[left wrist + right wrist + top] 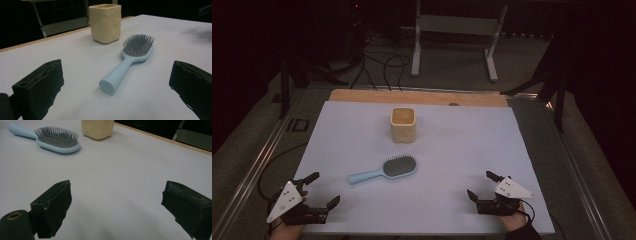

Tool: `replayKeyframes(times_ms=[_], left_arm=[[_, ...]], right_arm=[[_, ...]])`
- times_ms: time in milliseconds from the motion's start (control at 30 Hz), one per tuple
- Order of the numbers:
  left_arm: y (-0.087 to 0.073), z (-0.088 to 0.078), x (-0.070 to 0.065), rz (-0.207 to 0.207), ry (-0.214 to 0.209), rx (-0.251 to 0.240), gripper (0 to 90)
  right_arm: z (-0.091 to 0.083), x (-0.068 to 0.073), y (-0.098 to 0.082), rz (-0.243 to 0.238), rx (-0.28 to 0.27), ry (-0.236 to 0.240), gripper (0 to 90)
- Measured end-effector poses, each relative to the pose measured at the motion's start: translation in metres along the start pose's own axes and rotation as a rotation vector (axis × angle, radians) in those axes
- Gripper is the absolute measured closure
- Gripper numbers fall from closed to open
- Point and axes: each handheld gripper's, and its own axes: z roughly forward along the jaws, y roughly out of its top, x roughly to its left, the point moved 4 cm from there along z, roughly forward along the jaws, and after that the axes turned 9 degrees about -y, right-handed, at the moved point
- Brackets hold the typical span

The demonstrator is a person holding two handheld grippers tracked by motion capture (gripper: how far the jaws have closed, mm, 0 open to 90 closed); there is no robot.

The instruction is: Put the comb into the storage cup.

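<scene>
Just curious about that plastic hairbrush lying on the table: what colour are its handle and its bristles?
The oval plastic hairbrush has a light blue handle and dark grey bristles, clearest in the left gripper view.

Mat bare btwn hairbrush [384,169] & near edge; cup [403,125] behind.

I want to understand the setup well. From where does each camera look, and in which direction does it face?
High view: above the near edge, facing forward and down on the table; hands with the left gripper and right gripper show.
Left gripper view: low between open jaws, facing the hairbrush handle and cup.
Right gripper view: low between open jaws, facing the table.
All share hairbrush and cup.
</scene>
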Motion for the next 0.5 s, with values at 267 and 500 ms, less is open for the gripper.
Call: replayKeyframes(times_ms=[267, 500], left_arm=[[0.0, 0.0007, -0.0005, 0.003, 0.001, 0.013, 0.0], [0.0001, 0.0014, -0.0014, 0.011, 0.005, 0.029, 0.0]], right_arm=[[0.0005, 0.0012, 0.0006, -0.008, -0.006, 0.011, 8.6], [-0.0006, 0.001, 0.001, 0.0, -0.011, 0.012, 8.6]])
